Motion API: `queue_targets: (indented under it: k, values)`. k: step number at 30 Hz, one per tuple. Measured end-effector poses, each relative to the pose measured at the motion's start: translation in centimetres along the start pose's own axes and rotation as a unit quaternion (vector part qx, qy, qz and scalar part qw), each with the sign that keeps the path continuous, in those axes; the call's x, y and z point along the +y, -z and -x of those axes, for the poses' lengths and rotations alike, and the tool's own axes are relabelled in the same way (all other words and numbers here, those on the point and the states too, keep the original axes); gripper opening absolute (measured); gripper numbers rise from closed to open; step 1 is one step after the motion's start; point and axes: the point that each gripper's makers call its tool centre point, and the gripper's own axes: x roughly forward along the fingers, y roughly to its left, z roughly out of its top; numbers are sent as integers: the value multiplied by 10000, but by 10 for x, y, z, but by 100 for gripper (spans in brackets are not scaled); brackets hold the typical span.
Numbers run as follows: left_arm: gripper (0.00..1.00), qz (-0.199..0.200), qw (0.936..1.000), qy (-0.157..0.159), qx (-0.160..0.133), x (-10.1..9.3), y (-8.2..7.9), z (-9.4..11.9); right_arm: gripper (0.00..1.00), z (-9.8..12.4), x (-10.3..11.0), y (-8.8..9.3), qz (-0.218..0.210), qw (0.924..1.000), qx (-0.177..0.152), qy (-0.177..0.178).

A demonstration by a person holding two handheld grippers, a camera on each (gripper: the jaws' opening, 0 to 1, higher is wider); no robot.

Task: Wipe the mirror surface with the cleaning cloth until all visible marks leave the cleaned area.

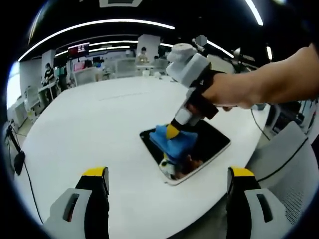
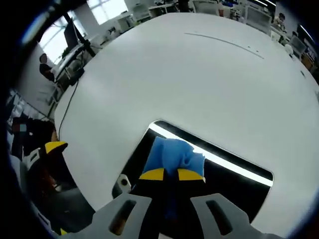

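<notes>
Two grippers are at work over a white bench (image 1: 89,129): the right gripper (image 2: 171,175) has its yellow-tipped jaws closed down on a blue cleaning cloth (image 2: 172,154), while the left gripper (image 1: 167,175) hangs back with its jaws spread wide and nothing between them. In the right gripper view the cloth bunches out just ahead of the jaw tips and presses onto the dark mirror (image 2: 234,186), which lies flat on the bench beneath that gripper. A bright strip of reflected light runs along the mirror's far edge there, just beyond the cloth. In the left gripper view the mirror (image 1: 209,142) sits ahead of the open jaws and somewhat toward the right jaw, a rounded rectangle set at a diagonal, its long axis running from the near corner away to the far right. The right gripper (image 1: 173,130) comes down onto it from above, held by a hand (image 1: 227,92), with the cloth (image 1: 172,139) over the mirror's left part.
</notes>
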Motion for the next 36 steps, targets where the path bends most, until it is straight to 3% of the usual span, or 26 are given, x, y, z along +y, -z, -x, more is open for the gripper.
queue_targets:
  k: [18, 36]
  values:
    - [99, -174, 9998, 9, -86, -1, -3, 0, 2, 7, 15, 24, -224, 9995, -31, -209]
    - [99, -217, 9997, 13, -64, -1, -2, 1, 2, 14, 34, 49, -14, 9994, -49, -330]
